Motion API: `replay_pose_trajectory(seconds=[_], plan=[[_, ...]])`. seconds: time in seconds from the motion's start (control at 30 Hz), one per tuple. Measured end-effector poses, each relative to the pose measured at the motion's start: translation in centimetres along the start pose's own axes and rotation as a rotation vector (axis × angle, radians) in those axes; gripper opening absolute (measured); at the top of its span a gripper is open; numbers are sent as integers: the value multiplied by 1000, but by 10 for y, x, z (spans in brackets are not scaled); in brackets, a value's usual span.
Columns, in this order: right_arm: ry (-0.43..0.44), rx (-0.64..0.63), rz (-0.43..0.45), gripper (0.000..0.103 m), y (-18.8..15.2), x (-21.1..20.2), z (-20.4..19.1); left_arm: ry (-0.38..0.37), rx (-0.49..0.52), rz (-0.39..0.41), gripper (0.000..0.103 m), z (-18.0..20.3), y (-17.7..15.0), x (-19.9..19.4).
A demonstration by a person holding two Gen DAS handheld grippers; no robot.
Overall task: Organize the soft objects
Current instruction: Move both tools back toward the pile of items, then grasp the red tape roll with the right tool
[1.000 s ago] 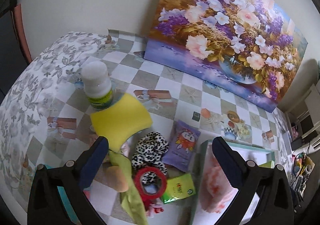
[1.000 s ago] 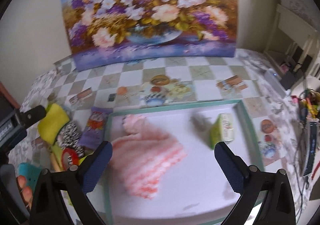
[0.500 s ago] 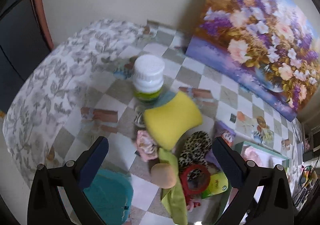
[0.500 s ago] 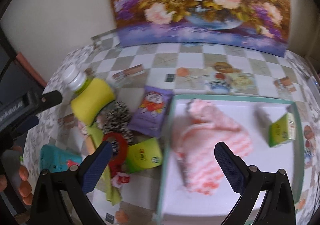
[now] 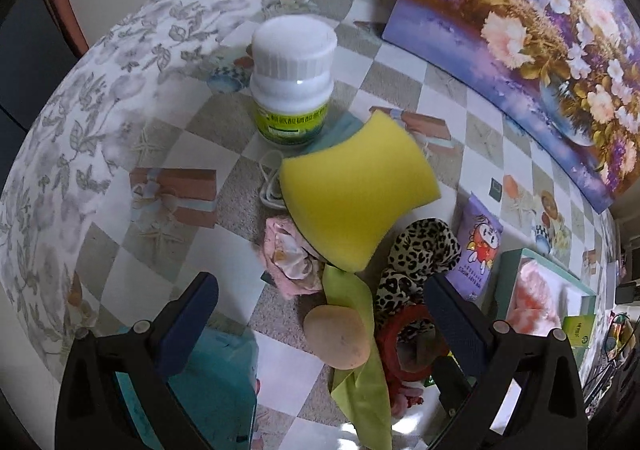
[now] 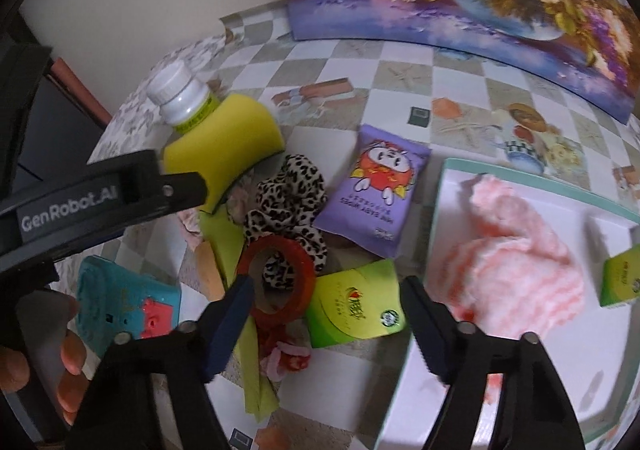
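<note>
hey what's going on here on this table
A person is sorting soft things into a teal-rimmed tray, where a pink fluffy cloth already lies. Both tools hang empty over the pile. The right tool, its jaws just closing partway, is above a green packet; the left tool hovers near the yellow sponge.

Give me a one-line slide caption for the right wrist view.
Open right gripper, its jaws just narrowed, above a green packet and red tape ring, beside the tray holding a fluffy pink cloth.
</note>
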State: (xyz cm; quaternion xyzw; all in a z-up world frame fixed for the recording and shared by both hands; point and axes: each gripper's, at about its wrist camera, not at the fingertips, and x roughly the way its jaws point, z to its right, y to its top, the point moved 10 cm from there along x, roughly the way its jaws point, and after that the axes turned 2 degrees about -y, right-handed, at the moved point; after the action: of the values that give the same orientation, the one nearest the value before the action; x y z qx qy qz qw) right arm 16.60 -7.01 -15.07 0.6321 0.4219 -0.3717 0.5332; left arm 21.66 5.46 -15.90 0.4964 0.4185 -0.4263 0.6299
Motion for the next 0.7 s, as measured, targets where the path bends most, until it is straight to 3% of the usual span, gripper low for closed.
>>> replay_pose_trajectory(seconds=[0.4, 0.47, 0.7], plan=[[8, -55, -21, 27, 3, 19, -18, 5, -6, -46, 102, -4, -3, 13], [11, -57, -21, 16, 3, 19, -18, 2, -4, -47, 102, -4, -3, 13], [20, -45, -14, 15, 4, 16, -14, -29, 8, -51, 102, 3, -4, 11]])
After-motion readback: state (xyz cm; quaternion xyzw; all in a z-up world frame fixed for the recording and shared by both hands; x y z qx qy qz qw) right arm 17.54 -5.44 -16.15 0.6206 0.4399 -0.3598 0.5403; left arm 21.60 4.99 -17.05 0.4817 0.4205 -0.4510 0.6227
